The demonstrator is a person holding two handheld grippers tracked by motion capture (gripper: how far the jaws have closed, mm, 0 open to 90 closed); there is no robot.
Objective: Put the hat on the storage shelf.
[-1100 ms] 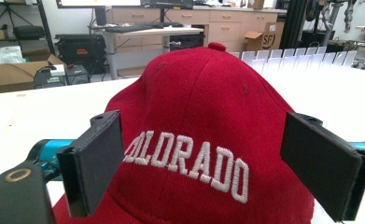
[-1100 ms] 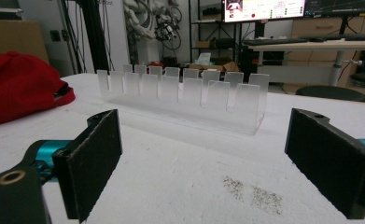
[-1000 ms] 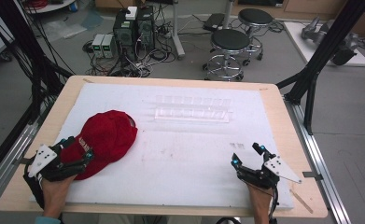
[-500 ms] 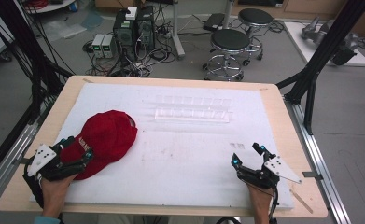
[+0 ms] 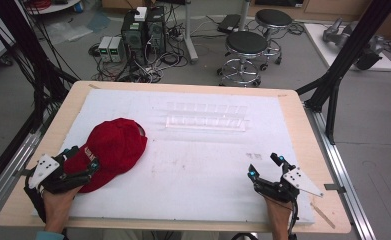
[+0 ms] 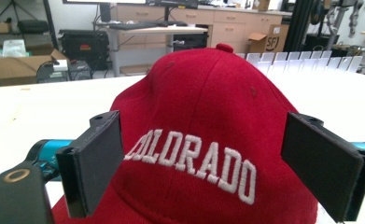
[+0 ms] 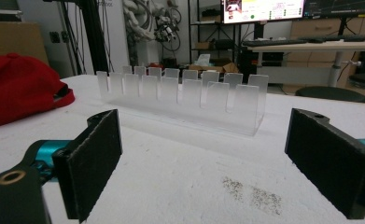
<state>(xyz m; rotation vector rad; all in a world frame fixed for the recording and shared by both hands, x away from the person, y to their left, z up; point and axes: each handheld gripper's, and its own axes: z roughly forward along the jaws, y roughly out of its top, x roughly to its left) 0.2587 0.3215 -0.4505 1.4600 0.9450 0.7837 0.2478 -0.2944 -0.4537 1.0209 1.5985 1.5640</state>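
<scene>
A red baseball cap with "COLORADO" stitched in white is lying on the white foam mat that is covering the wooden bench, toward the near left part of the mat. The left hand-held gripper is sitting at the cap's near edge, and its two black jaws are standing wide apart. In the left gripper view the cap is filling the space between those jaws, with the lettering facing the camera; whether the pads are touching the fabric cannot be told, though the jaws are plainly not pressing the cap in.

The right hand-held gripper is resting at the near right part of the mat, well apart from the cap, and its jaws are also spread wide with nothing between them. A person's hands are gripping both tools from the near edge of the bench.

A clear acrylic slotted rack is standing toward the far middle of the mat, its upright dividers in two rows. In the right gripper view this rack is standing ahead of the open jaws, with the cap off to the left, and a small patch of dark specks is lying on the mat just in front of the jaws.
</scene>
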